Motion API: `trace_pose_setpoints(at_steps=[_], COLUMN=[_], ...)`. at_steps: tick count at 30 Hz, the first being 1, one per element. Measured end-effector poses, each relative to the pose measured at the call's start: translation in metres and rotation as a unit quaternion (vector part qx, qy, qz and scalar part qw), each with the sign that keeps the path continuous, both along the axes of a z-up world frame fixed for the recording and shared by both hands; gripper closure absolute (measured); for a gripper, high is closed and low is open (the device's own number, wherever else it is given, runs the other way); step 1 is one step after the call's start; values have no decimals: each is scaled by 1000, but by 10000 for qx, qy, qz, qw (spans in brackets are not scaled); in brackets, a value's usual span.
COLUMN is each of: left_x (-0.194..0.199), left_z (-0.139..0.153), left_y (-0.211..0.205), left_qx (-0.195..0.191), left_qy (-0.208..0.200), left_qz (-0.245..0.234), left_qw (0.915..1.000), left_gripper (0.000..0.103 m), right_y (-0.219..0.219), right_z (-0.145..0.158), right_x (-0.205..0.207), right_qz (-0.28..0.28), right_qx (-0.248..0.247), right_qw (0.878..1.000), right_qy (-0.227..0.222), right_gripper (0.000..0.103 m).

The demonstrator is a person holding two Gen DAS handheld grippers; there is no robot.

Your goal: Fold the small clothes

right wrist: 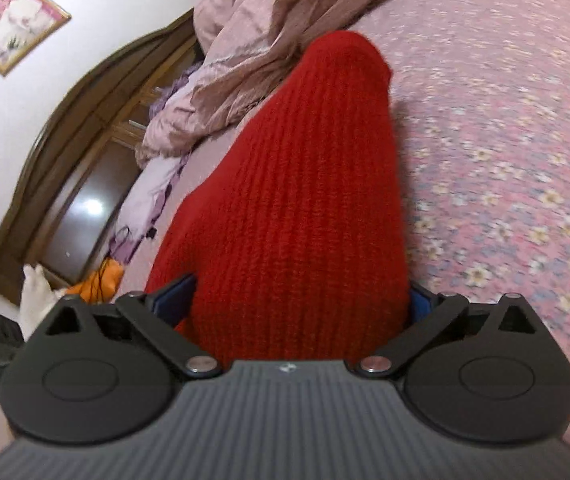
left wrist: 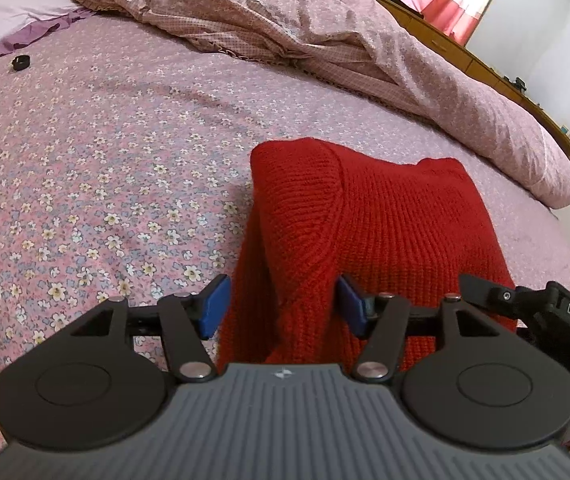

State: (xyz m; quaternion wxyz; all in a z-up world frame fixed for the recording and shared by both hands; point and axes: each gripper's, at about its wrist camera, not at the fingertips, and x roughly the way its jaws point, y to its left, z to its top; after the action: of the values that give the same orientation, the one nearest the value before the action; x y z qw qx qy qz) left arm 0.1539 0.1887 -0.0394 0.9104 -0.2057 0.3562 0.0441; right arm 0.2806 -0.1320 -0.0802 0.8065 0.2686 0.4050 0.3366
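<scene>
Both grippers' wide jaws cover the red sweater's (left wrist: 385, 232) near edge.

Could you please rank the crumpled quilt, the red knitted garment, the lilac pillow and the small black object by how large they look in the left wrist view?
1. Crumpled quilt
2. Red knitted garment, boosted by nearness to the camera
3. Lilac pillow, partly cut off
4. Small black object
</scene>
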Motion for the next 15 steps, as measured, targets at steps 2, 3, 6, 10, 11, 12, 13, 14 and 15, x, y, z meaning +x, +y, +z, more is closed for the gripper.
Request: trace_pose_setpoints(at_steps=[2,3,6,10,11,12,13,14,15], left_x=[-1,-1,-1,-2,-2,-2,-2,-2,-1], left_z=[-1,-1,-1,3,5,8,10,12,14], left_y=[1,2,1,-5,-7,-11,-15,-20,-28], left_qx=[-66,-80,-111,-156,-184,-203,-199,-188,-182], left_qy=[-17,-23,-49,-110,-154,-203,-242,-276,-300], left_qz=[26,33,25,2,-26,-73,-133,-202,-305], left_qw=[10000,10000,9999,9998,9997,9996,9994,9992,9989], left_gripper=[38,38,38,38,38,39,39,39,39], right_y=[1,1,-7,-15,-18,-20,-23,-27,-32], right_z=[0,1,3,17,21,26,31,37,42], right_x=[3,5,3,-8,-11,-14,-18,-22,-25], right_qz=[49,65,27,-15,-32,-61,-97,-156,-217], right_qx=[75,135,474,829,894,952,997,1021,1029], right_qw=[9999,9998,9988,9965,9958,9951,9944,9939,9935], right_qy=[63,104,131,-119,-200,-268,-326,-387,-432], right_gripper=[2,8,28,39,40,40,41,41,41])
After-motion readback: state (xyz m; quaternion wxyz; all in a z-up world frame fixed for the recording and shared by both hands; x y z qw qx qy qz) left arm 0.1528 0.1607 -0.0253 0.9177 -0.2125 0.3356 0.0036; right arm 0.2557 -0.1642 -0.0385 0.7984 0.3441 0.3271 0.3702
